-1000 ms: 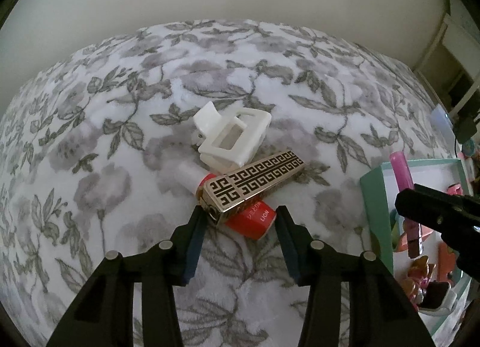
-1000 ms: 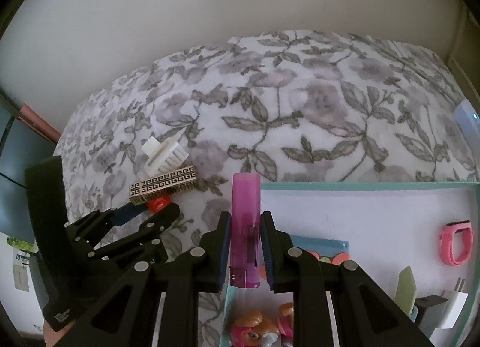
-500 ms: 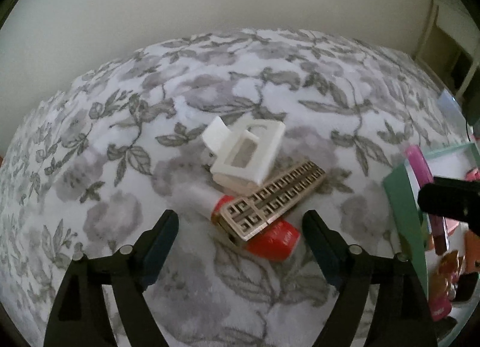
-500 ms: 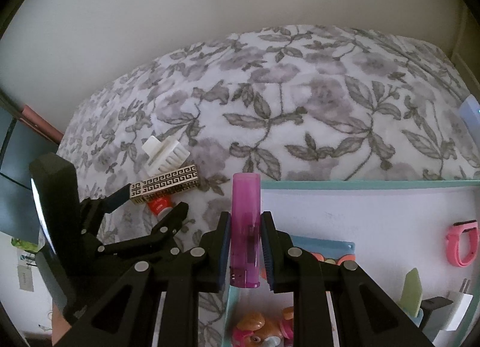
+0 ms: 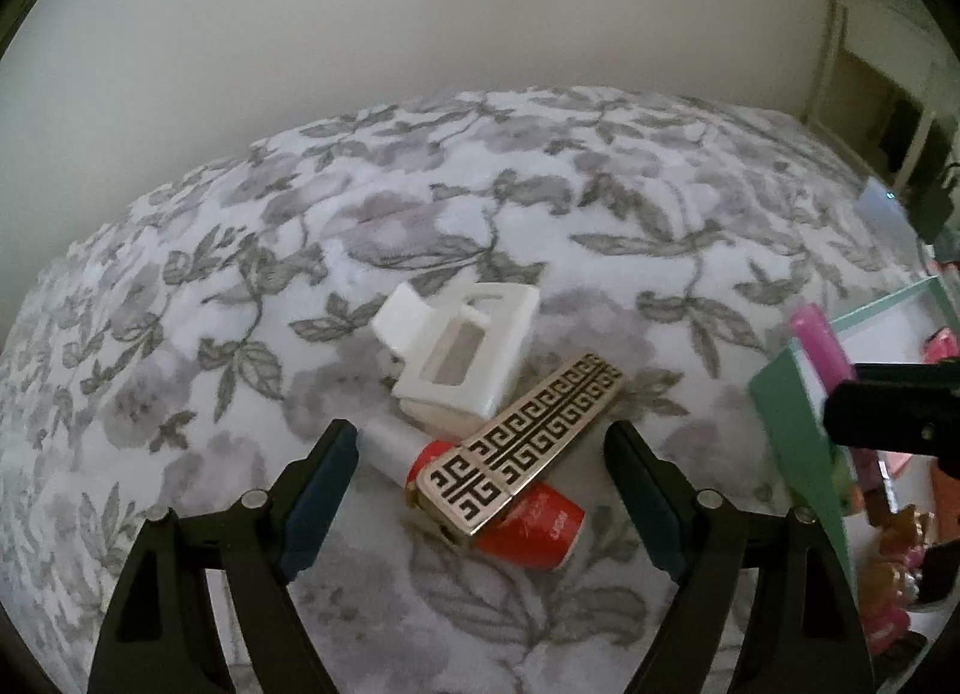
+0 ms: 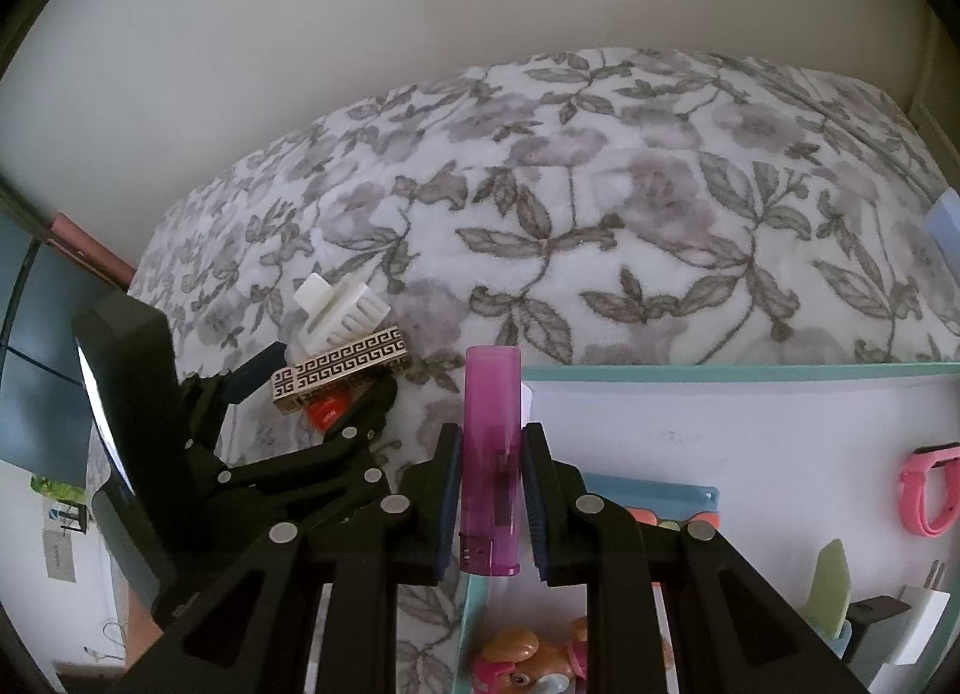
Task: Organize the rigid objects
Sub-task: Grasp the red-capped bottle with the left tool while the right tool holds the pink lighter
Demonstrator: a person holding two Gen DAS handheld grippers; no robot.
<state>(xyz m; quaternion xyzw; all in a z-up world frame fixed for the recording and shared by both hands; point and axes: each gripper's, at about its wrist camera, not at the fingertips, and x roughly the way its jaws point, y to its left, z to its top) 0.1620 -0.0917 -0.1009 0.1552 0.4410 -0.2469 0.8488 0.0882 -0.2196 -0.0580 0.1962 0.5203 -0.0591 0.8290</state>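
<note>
A gold-and-black patterned case [image 5: 521, 447] lies across a red-and-white tube [image 5: 540, 520] on the floral blanket, with a white hair claw clip [image 5: 462, 355] just behind. My left gripper [image 5: 480, 490] is open, its jaws wide on either side of the case and tube. The pile also shows in the right wrist view, the case [image 6: 342, 375] in front of the clip [image 6: 339, 313]. My right gripper [image 6: 491, 475] is shut on a purple lighter [image 6: 491, 454], held over the edge of the teal-rimmed white tray [image 6: 720, 371].
The tray holds a pink wristband [image 6: 929, 490], a blue item [image 6: 648, 497], a green piece [image 6: 831, 586], a white plug [image 6: 918, 610] and a toy figure [image 6: 528, 664]. The floral blanket [image 6: 600, 202] runs back to a pale wall. A dark screen [image 6: 36, 370] stands at left.
My left gripper opened wide and pulled back slightly from the case and tube, which stay on the blanket. The right gripper keeps the lighter in the same place.
</note>
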